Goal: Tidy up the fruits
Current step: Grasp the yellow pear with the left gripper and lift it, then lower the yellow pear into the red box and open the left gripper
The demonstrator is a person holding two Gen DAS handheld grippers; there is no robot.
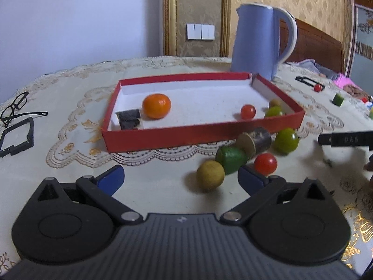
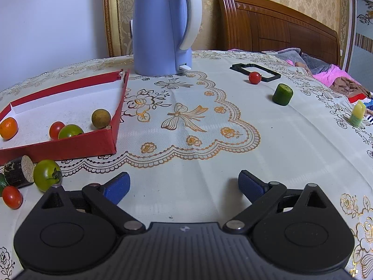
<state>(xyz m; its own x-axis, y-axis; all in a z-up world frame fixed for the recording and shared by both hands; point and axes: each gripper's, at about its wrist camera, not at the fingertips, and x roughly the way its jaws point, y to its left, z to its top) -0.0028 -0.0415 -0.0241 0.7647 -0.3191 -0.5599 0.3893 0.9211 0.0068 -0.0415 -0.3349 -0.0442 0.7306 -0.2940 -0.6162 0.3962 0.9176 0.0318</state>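
Four fruits sit in the red box point(image 1: 202, 135) already; a loose cluster lies outside its front wall. Left gripper point(image 1: 180, 178) spread wide, empty; the yellowish round fruit point(image 1: 210, 175) lies just ahead, slightly right of centre, nearly between the fingers. It's round, so no long axis matters. Right gripper point(image 2: 184, 184) also spread, empty, over bare tablecloth point(image 2: 209, 140); cluster is off to its left. Left hand looks nearer, likely picks next.

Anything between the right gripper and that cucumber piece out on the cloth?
Nothing: in the right wrist view only bare tablecloth lies between the open right gripper and the cucumber piece.
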